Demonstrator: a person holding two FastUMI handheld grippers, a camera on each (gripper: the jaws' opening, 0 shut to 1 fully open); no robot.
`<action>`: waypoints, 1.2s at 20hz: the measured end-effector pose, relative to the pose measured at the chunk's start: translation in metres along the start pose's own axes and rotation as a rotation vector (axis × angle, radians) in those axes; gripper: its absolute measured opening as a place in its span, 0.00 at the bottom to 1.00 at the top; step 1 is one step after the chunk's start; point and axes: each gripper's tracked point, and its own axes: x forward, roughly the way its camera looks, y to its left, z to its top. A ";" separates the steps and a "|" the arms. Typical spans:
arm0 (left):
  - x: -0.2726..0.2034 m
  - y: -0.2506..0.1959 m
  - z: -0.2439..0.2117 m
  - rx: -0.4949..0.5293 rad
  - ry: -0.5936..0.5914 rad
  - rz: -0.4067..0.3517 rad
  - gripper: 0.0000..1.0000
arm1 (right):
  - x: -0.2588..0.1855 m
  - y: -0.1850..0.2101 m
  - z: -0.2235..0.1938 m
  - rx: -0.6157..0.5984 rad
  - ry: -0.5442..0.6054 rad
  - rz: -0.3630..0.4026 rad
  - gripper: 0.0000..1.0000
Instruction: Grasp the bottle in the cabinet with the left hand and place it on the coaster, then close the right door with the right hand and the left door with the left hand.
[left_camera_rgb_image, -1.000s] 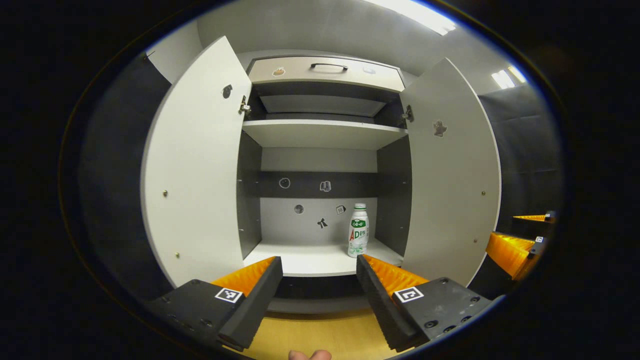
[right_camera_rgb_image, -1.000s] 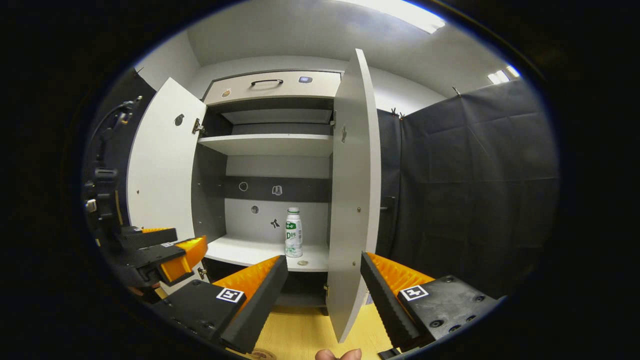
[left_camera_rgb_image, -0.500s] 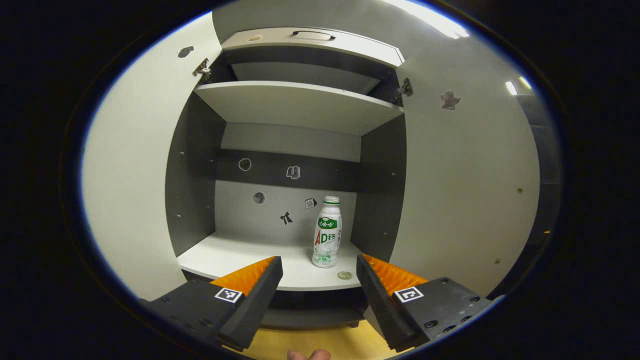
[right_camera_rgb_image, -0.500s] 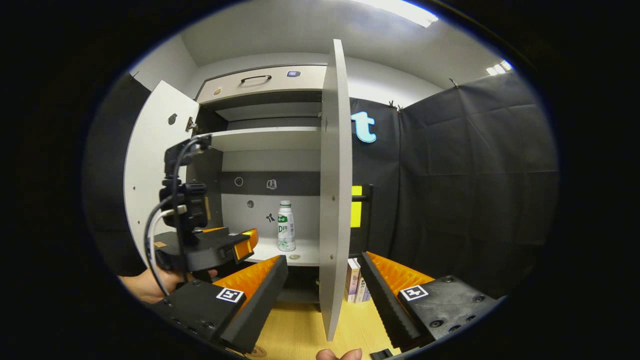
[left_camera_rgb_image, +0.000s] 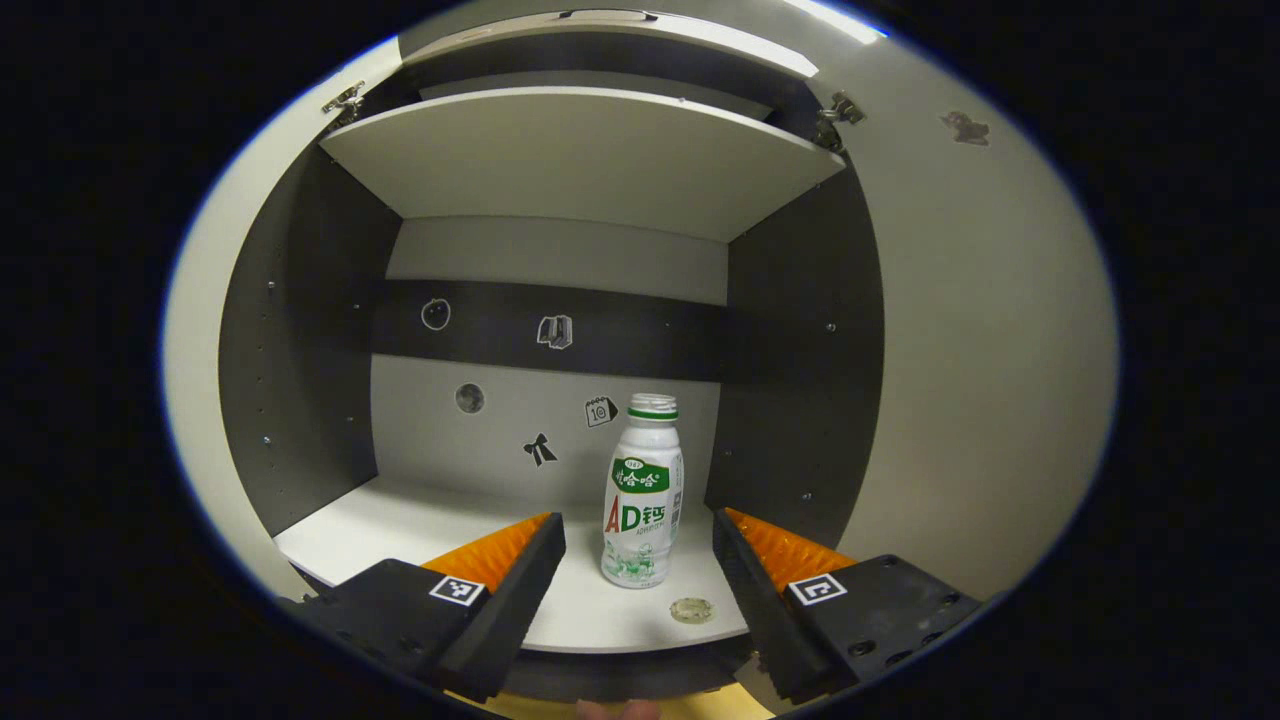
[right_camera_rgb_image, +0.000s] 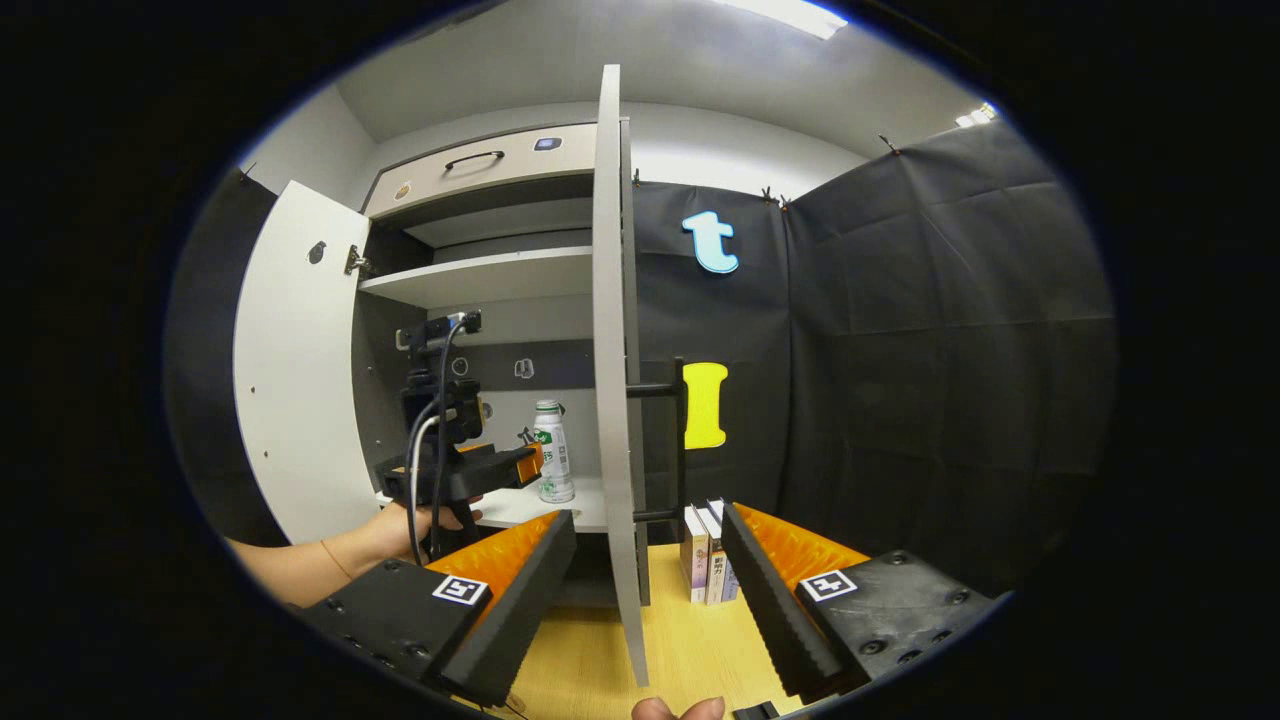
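My left tongs have pushed closer than half a second ago: the white plastic bottle with the green label now stands upright between their wide-open fingers, untouched, on the white cabinet shelf behind a small round coaster. My right tongs hang open, empty, straddling the right door's edge.
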 end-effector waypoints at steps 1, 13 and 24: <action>0.011 0.002 -0.001 -0.002 0.002 0.005 0.95 | 0.002 -0.001 0.001 -0.001 -0.007 0.011 0.97; 0.093 0.003 -0.012 0.047 0.014 -0.005 0.95 | 0.019 -0.018 -0.002 0.008 -0.021 0.054 0.97; 0.055 0.000 0.016 0.077 -0.027 -0.034 0.79 | 0.016 -0.006 0.000 0.029 -0.024 0.048 0.97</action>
